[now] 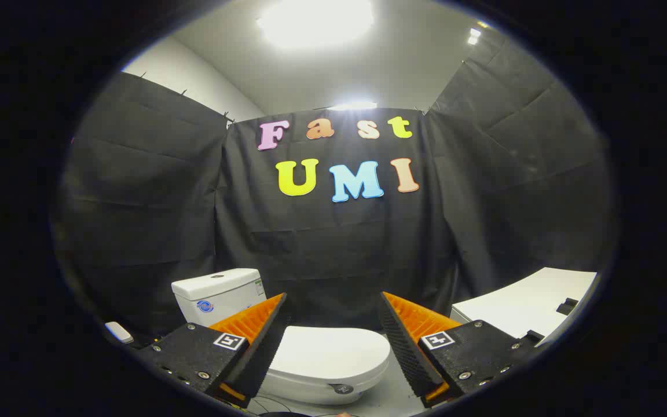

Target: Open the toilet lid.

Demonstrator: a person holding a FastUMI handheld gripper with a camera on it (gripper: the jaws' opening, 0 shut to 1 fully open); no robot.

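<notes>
One toilet (pixel 325 362) — one cistern (pixel 217 295) — one white counter (pixel 527 304).

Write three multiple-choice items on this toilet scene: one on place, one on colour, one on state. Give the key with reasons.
1. Where does the white plastic toilet lid lie relative to the orange-and-black gripper?
A. Just ahead of and below the fingers
B. Clamped between them
C. Behind the tank

2. What colour is the ceramic toilet tank?
A. Black
B. White
C. Orange

3. What state is the lid in?
A. Raised against the tank
B. Removed
C. Closed, flat on the bowl

Key: 1 A, the lid shows in the gap beyond the spread fingers, untouched. 2 B, the tank is white against the dark cloth. 3 C, the lid lies level over the bowl.
</notes>
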